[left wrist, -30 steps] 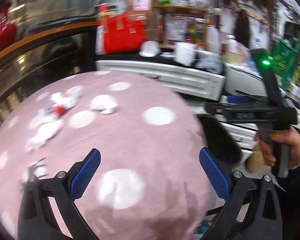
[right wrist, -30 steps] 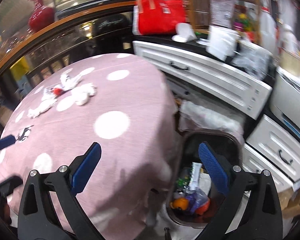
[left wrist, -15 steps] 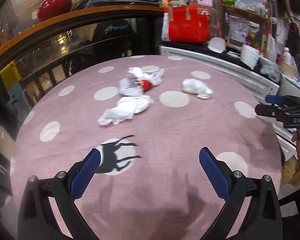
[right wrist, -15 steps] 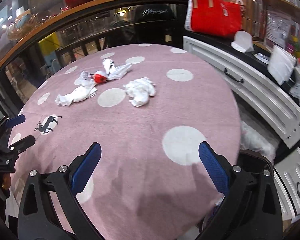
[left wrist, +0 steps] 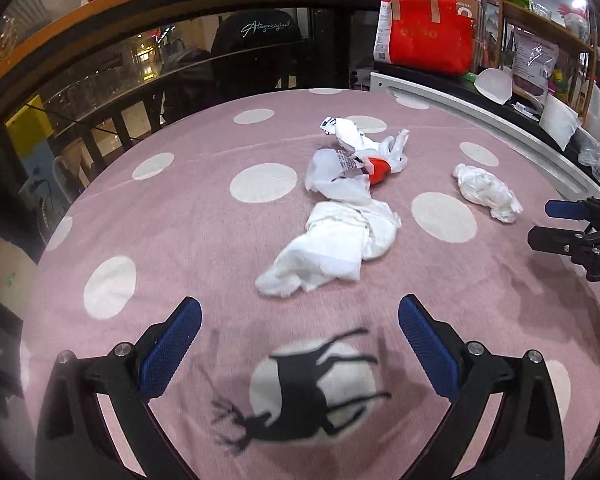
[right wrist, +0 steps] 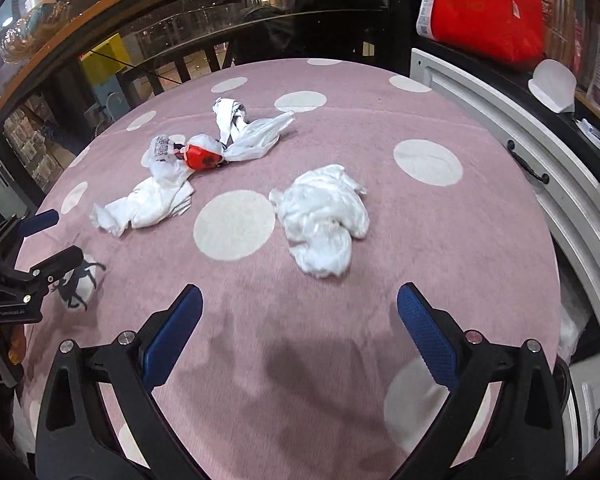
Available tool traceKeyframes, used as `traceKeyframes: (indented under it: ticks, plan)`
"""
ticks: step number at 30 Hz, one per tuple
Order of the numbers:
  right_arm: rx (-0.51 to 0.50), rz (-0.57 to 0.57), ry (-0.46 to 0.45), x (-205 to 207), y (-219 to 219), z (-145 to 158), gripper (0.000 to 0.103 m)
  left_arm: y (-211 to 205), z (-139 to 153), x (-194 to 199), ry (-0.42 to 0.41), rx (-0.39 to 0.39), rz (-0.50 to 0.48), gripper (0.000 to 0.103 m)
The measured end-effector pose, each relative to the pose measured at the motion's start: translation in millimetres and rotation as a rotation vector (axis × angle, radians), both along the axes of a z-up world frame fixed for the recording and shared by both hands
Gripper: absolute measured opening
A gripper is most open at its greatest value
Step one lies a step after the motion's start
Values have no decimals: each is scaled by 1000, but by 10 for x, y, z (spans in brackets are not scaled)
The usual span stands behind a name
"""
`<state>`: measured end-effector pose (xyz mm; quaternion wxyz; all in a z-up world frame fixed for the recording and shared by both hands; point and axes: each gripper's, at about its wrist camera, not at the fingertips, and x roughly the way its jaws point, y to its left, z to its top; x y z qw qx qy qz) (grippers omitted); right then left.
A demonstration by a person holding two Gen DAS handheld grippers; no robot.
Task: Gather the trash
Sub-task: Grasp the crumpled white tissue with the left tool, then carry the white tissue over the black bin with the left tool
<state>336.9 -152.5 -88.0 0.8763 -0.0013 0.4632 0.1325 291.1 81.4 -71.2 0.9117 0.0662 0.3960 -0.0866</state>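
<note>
Trash lies on a round pink table with white dots point(left wrist: 180, 216) point(right wrist: 440, 240). A flattened white tissue point(left wrist: 332, 248) point(right wrist: 148, 204) sits just ahead of my left gripper point(left wrist: 300, 340), which is open and empty above the deer print. Behind it are a red-and-white wrapper point(left wrist: 378, 170) point(right wrist: 200, 156) and a white plastic bag point(left wrist: 360, 140) point(right wrist: 252, 136). A crumpled white tissue ball point(left wrist: 486, 192) point(right wrist: 324, 216) lies just ahead of my right gripper point(right wrist: 298, 332), open and empty too. Each gripper shows at the edge of the other's view.
A white drawer unit point(right wrist: 540, 168) runs along the table's right side. A red bag point(left wrist: 428, 36) stands on the counter behind. A dark railing and glass point(left wrist: 140, 92) curve around the far left. A person's hand point(right wrist: 4, 352) holds the left gripper.
Both views swung left, away from the bin and drawers onto the table. The trash now lies closer and centred ahead of each gripper. Both stayed open.
</note>
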Motion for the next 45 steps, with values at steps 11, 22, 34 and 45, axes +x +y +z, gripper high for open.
traceKeyframes:
  ticks: [11,22,34,45]
  plan:
    - [-26,7,44,447,76,-136,76,-265,-195,567,82,-41,-107,97]
    - [-26,-14,25,356,54,-117,25,-225,-186,444,72,-80,-98,34]
    - [37,-19,-30,-122,-75,121,25,-192,79,10,-8,-155,-91,19]
    - [45,0,-85,-711,-175,258,25,-237,234,-564,-78,-233,-80,19]
